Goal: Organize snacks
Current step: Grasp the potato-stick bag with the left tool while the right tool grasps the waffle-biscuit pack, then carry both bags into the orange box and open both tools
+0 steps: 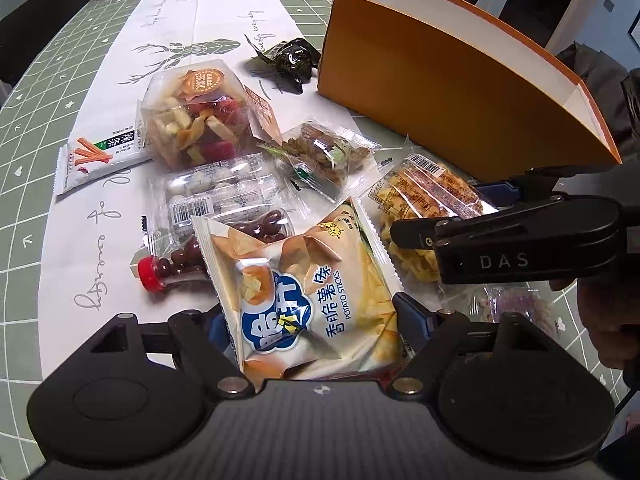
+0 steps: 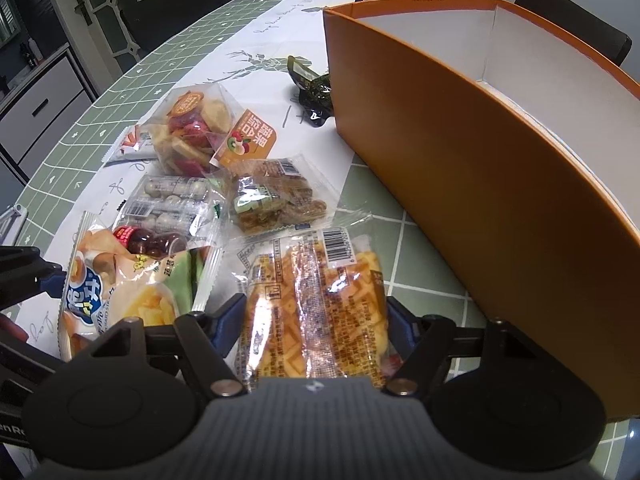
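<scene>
My left gripper [image 1: 316,320] is shut on the potato sticks bag [image 1: 308,288], which also shows in the right wrist view [image 2: 120,292]. My right gripper [image 2: 314,320] is shut on a clear pack of yellow crackers [image 2: 316,300], seen in the left wrist view [image 1: 420,208] with the right gripper [image 1: 472,220] over it. The open orange box [image 2: 460,152] stands to the right, also in the left wrist view [image 1: 448,92]. The box's floor is hidden.
Other snacks lie on the table runner: a dried fruit bag [image 1: 200,116], a nut pack [image 1: 324,152], a white candy pack [image 1: 216,188], a red-capped bottle of chocolate balls [image 1: 180,260], a stick snack pouch [image 1: 100,156], a dark green packet [image 1: 292,60]. Chairs stand around the table.
</scene>
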{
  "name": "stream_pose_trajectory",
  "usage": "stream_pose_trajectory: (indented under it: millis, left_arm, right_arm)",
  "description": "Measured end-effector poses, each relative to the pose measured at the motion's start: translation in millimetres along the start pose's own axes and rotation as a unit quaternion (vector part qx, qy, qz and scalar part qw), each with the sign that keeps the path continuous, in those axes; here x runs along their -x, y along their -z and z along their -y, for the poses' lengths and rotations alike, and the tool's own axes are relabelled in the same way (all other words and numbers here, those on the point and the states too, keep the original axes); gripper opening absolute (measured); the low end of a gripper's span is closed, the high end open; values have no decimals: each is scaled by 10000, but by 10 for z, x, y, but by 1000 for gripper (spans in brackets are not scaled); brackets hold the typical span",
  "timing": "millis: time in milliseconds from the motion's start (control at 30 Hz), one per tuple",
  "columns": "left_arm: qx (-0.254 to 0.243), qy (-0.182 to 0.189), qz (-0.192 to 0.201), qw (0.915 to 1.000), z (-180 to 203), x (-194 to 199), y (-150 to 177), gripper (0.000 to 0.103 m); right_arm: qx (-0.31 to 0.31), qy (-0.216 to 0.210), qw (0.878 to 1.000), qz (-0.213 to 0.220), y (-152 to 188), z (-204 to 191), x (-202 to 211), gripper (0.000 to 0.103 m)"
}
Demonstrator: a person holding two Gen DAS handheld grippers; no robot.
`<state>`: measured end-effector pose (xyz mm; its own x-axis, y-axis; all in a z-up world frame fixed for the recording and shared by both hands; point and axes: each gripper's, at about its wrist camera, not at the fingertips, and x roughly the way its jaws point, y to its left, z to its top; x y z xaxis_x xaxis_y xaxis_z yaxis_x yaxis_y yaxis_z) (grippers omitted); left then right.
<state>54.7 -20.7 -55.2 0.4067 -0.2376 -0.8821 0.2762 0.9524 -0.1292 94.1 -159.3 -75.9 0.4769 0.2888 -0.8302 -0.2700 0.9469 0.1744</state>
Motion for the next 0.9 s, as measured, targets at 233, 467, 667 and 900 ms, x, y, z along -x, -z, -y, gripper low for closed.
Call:
stream_pose_trajectory:
  millis: [233, 467, 667, 900]
  left_arm:
    - [-77, 145, 108, 9998, -7, 197, -118, 93]
    - [-127, 223, 297, 9992, 45, 438, -225, 93]
    - [-218, 405, 562, 9974, 179, 657, -422, 93]
    - [-449, 367, 768, 9954, 446, 822, -808, 93]
  right_arm:
    - [17, -82, 9997, 222, -42, -12, 205, 70]
    - [49, -134, 9984, 552, -154, -15, 557, 70]
    - [122, 151, 9931, 1160, -342, 70, 1050, 70]
    - [-98, 166, 9895, 1436, -773, 419, 1733, 70]
